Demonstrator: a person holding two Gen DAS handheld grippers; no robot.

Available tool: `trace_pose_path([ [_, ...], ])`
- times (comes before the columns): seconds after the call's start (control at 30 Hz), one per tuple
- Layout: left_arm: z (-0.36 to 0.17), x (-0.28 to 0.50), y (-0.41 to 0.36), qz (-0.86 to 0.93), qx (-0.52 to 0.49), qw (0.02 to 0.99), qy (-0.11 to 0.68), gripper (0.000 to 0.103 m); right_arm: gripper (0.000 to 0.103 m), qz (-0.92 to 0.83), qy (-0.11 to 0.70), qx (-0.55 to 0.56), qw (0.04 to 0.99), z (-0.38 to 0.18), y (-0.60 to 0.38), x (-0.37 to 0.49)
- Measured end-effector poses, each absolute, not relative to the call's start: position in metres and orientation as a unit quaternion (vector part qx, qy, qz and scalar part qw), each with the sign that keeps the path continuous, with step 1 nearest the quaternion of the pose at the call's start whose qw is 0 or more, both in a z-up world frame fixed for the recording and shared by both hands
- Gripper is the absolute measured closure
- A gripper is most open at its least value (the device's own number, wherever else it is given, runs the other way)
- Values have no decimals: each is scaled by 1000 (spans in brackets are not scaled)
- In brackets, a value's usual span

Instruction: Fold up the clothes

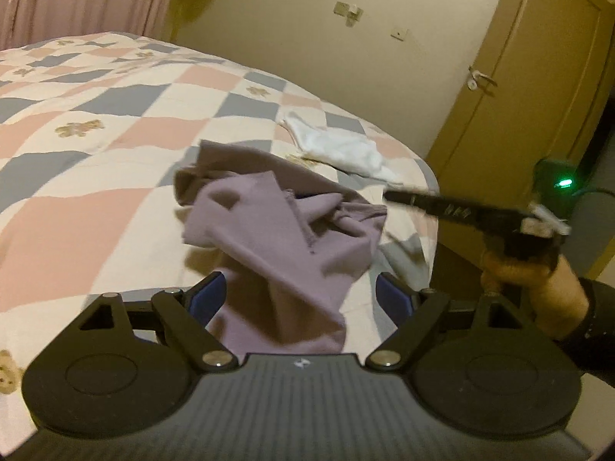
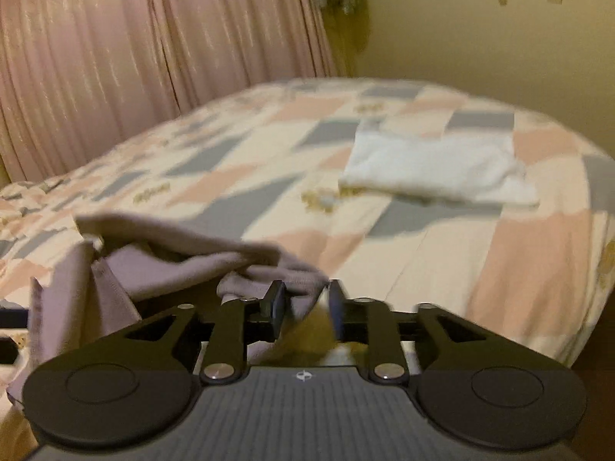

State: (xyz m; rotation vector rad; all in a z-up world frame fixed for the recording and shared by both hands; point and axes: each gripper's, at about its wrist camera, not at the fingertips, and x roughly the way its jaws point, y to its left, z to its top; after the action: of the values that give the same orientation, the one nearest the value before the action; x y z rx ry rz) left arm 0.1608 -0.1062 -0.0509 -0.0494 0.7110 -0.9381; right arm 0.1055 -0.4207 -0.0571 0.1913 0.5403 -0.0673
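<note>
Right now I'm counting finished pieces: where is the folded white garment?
The folded white garment lies flat on the checkered quilt near the bed's far right corner in both wrist views, beyond the crumpled purple garment, apart from it.

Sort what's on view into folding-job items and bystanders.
Job:
- purple garment, crumpled
- white folded cloth
- left gripper
- right gripper
- bed

Bystanders:
- curtain
- door
- wall switch

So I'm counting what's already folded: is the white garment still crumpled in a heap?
No. The white garment lies flat and folded on the checked bedspread, apart from the rumpled purple garment.
</note>
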Motion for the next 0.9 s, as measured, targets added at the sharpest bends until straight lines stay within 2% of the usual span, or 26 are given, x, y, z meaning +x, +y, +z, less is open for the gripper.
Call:
trace_pose_path([
  [0.07, -53, 163, -113, -435, -22, 833, 341, 23, 62, -15, 235, 71, 969, -46, -414, 99],
  [0.13, -57, 172, -113, -420, -43, 834, 355, 34, 54, 21, 209, 42, 977, -33, -404, 97],
  [0.17, -59, 178, -112, -411, -56, 835, 362, 44, 46, 42, 202, 27, 978, -29, -399, 98],
  [0.2, -61, 183, -110, -405, -68, 835, 366, 55, 43, 64, 202, 10, 977, -26, -394, 104],
  [0.23, -61, 188, -108, -398, -80, 835, 371, 60, 42, 89, 201, -6, 975, -24, -389, 112],
  [0.3, -61, 195, -102, -390, -91, 837, 373, 91, 42, 142, 199, -39, 969, -19, -377, 131],
  [0.33, -59, 196, -99, -389, -93, 838, 372, 97, 42, 165, 201, -59, 964, -18, -370, 141],
  [0.4, -56, 196, -91, -381, -94, 844, 367, 101, 42, 211, 209, -103, 949, -18, -354, 166],
  [0.57, -49, 196, -66, -357, -86, 860, 354, 102, 42, 280, 249, -180, 909, -27, -316, 220],
  [0.63, -45, 196, -53, -345, -89, 868, 347, 102, 48, 295, 273, -201, 894, -34, -305, 241],
  [0.67, -41, 196, -45, -339, -92, 872, 340, 102, 74, 301, 286, -208, 886, -37, -301, 247],
  [0.7, -35, 194, -36, -333, -94, 878, 330, 102, 94, 305, 297, -210, 880, -39, -298, 250],
  [0.73, -26, 190, -25, -323, -94, 887, 317, 102, 103, 304, 295, -203, 883, -36, -299, 248],
  [0.9, 31, 167, 21, -286, -69, 922, 253, 102, 103, 258, 217, -125, 933, 13, -330, 204],
])
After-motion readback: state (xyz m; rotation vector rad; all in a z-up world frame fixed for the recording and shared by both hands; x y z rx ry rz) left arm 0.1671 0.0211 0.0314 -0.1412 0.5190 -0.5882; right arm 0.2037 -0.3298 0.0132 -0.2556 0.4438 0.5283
